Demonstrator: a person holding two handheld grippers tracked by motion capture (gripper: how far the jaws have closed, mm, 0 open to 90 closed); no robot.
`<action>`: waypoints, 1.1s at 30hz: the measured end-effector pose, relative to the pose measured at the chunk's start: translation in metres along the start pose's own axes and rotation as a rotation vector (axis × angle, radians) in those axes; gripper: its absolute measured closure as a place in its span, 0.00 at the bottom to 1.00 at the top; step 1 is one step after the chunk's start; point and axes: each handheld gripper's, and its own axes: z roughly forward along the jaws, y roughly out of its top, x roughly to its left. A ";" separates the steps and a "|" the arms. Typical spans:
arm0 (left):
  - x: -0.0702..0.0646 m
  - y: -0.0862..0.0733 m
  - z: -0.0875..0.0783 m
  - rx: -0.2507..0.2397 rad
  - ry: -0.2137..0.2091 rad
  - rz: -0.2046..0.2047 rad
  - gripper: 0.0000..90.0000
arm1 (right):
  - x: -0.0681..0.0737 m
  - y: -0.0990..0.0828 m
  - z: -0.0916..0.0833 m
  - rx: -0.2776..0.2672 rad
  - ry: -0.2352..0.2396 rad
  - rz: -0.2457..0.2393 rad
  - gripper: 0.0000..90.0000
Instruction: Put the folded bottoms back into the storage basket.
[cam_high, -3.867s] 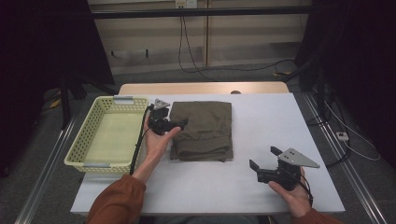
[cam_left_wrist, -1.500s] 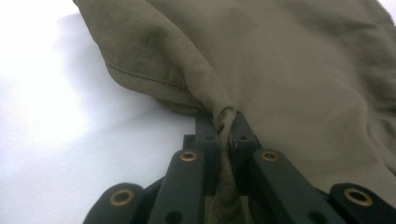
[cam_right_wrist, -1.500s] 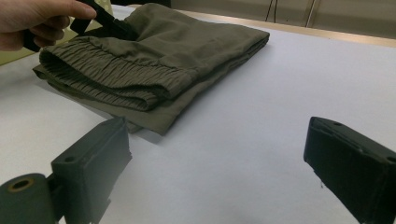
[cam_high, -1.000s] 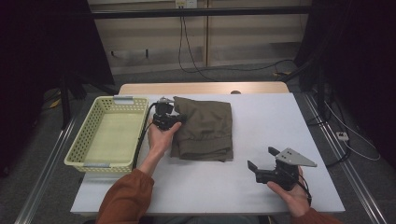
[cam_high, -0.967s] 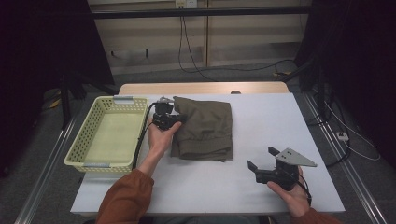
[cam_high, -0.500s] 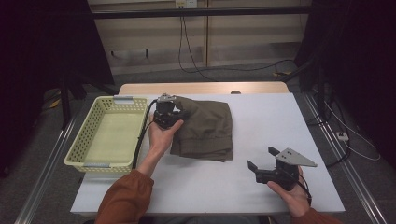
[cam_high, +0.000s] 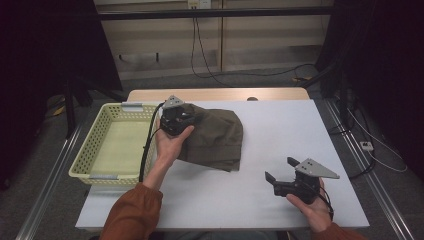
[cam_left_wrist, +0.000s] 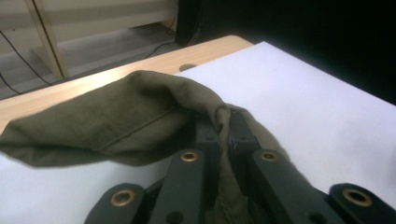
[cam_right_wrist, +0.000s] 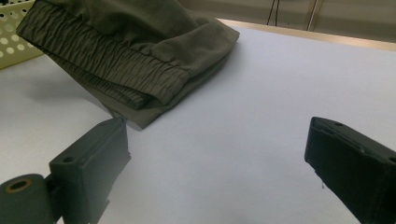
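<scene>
Olive cloth (cam_high: 215, 137) now lifts at its left edge, pinched by the left gripper (cam_high: 176, 119), likely basket-bound (cam_high: 95, 150); right gripper (cam_high: 280, 176) waits, jaws apart.

The desk (cam_high: 280, 135) is seen from above and in front by the high view. The left gripper view is set close behind its jaws, low over the cloth (cam_left_wrist: 116, 121). The same cloth (cam_right_wrist: 140, 56) is faced from farther off by the right gripper view.
</scene>
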 end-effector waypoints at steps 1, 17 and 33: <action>0.000 0.000 0.000 0.000 0.000 0.000 0.96 | 0.000 0.000 0.000 0.000 0.000 0.000 0.07; -0.004 0.014 -0.024 -0.061 -0.007 0.041 0.96 | 0.000 0.000 0.000 -0.003 0.008 0.000 0.06; -0.009 0.024 -0.050 -0.093 0.002 0.076 0.97 | -0.001 0.000 0.000 -0.006 0.016 -0.008 0.05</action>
